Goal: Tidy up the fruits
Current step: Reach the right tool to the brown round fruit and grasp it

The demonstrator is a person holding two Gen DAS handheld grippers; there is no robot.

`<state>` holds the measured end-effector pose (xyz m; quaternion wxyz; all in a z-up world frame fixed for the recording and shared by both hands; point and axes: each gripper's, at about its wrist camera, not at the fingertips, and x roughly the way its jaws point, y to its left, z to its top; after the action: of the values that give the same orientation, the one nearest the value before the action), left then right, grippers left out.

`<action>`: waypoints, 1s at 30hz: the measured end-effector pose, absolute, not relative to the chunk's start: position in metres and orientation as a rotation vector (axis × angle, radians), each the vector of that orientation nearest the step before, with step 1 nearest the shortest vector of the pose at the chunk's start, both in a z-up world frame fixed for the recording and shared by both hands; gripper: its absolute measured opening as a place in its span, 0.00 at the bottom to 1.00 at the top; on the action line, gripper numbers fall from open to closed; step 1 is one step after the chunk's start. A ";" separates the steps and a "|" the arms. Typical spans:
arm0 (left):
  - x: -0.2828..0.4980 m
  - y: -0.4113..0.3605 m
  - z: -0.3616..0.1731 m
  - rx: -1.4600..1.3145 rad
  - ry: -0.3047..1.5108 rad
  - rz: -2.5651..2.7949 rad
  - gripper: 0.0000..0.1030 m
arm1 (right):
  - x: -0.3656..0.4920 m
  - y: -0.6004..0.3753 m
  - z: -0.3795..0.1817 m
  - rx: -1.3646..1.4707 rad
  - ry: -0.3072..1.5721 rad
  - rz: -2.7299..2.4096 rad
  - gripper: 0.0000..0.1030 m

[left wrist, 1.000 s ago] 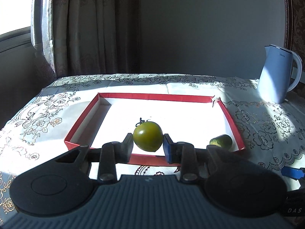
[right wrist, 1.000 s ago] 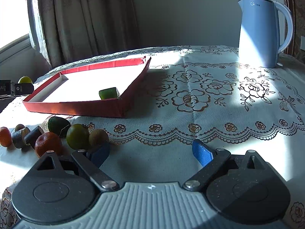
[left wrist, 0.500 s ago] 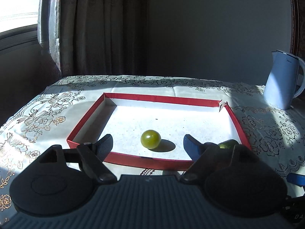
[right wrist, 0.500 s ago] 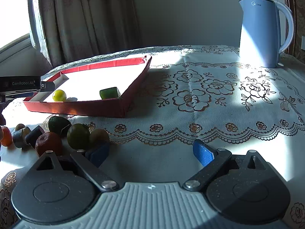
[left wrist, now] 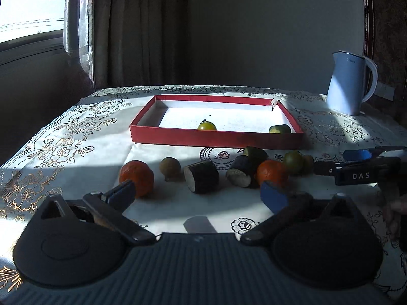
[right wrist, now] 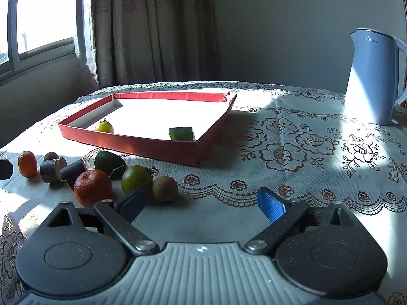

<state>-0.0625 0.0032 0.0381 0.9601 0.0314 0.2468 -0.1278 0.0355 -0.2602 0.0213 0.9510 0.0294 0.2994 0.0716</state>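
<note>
Now we see our left gripper (left wrist: 198, 193) low in the frame, its jaws opening with nothing between them. Beyond it a row of loose fruit lies on the tablecloth (left wrist: 76, 137): an orange (left wrist: 137, 174), a small brown fruit (left wrist: 170, 165) and a dark cut chunk (left wrist: 202, 176) among them. Higher, at the frame's centre, the red tray (left wrist: 216, 138) holds a yellow-green tomato (left wrist: 206, 126) and a green piece (left wrist: 279, 128). Our right gripper (right wrist: 201, 204) hangs released beside a brown fruit (right wrist: 165, 188).
</note>
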 end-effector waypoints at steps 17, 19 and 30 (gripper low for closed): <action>-0.050 0.002 0.006 0.042 0.612 -0.249 1.00 | 0.062 -0.240 0.017 -0.045 0.687 0.204 0.53; -0.048 0.003 0.006 0.036 0.620 -0.249 1.00 | 0.066 -0.236 0.018 -0.055 0.686 0.220 0.48; -0.046 0.004 0.004 0.015 0.637 -0.250 1.00 | 0.072 -0.233 0.017 -0.063 0.682 0.259 0.34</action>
<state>-0.0461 0.0038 0.0038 0.9421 0.0072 0.3122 -0.1224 0.0716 -0.2328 0.0173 0.9337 -0.0308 0.3336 0.1267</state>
